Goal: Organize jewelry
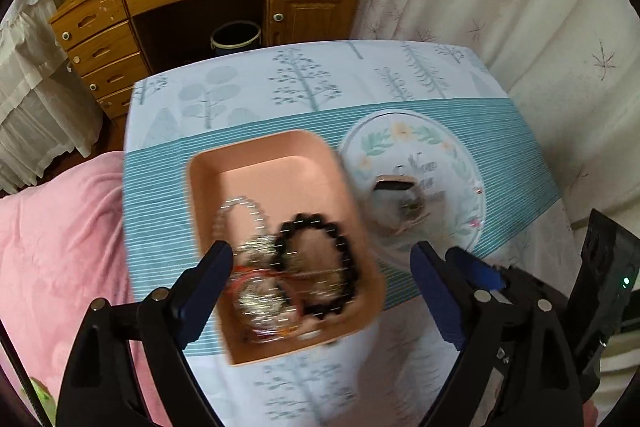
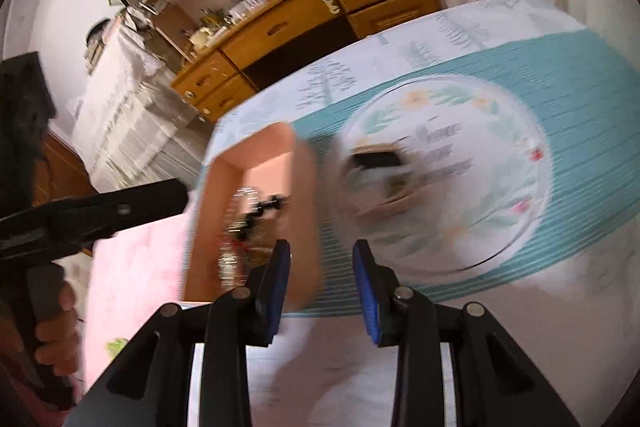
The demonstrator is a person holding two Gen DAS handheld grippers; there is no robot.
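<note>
**Most pieces gathered in the tray, one item waiting on the plate**

The jewelry is being collected in a pink tray [image 1: 276, 163] on the bench [image 1: 460, 79]: a black bead bracelet [image 1: 316, 263], a clear bead strand [image 1: 240, 215] and a blurred tangle of red cord and silvery pieces [image 1: 260, 299] are lying at its near end. One blurred piece, seemingly a band or watch [image 1: 400, 199], is sitting on the floral plate [image 1: 452, 147] just beside the tray, so the sorting is judged largely done, with that piece left. The left hand-held gripper [image 1: 320, 291] is being held wide open and empty above the tray; the right hand-held gripper [image 2: 322, 273] is being held partly open, empty, near the gap between tray and plate.
</note>
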